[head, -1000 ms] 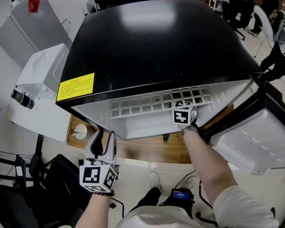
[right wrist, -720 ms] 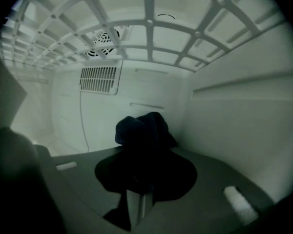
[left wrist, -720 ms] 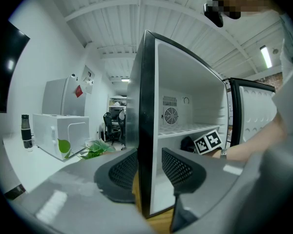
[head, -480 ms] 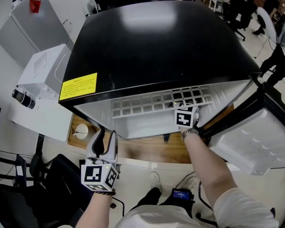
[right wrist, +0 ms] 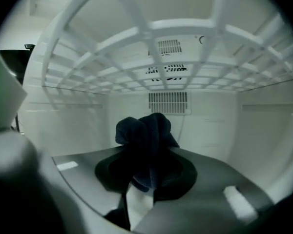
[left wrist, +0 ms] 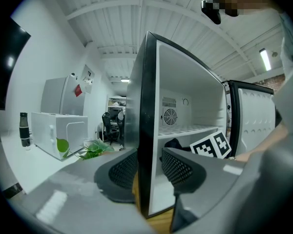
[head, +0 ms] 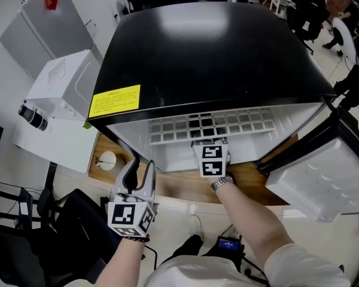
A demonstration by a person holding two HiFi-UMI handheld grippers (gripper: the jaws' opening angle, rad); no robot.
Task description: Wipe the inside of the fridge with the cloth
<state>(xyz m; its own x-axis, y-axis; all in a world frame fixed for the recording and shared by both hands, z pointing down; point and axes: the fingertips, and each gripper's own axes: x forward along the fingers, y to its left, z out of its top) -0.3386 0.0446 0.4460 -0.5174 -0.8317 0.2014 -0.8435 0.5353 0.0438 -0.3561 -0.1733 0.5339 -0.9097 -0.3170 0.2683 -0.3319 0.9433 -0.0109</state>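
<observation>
black glossy metal fills your head view: the black mini fridge (head: pixel 215 52) seen from above, its white-lined door (head: pixel 317 184) swung out to the right. a yellow sticker (head: pixel 115 100) sits near the top's front left corner, its print too small to read. your right gripper (head: pixel 210 159) reaches in under the white wire shelf (head: pixel 227 124); only its black-and-white marker cube shows, not the jaws. your left gripper (head: pixel 139 175) hangs outside by the fridge's left front corner, near the wooden board (head: pixel 179 187) under the fridge.

left gripper view: its jaws stand spread and empty, the fridge's black front edge lined up beyond the gap. from this side you see a round fan grille (left wrist: pixel 169 116) on the back wall and the bunched dark blue cloth (left wrist: pixel 175 144) under the shelf.

right gripper view: the jaws pinch that cloth, which bulges past their tips. the shelf runs close overhead, a slotted vent (right wrist: pixel 168 102) behind, free space on either side.
</observation>
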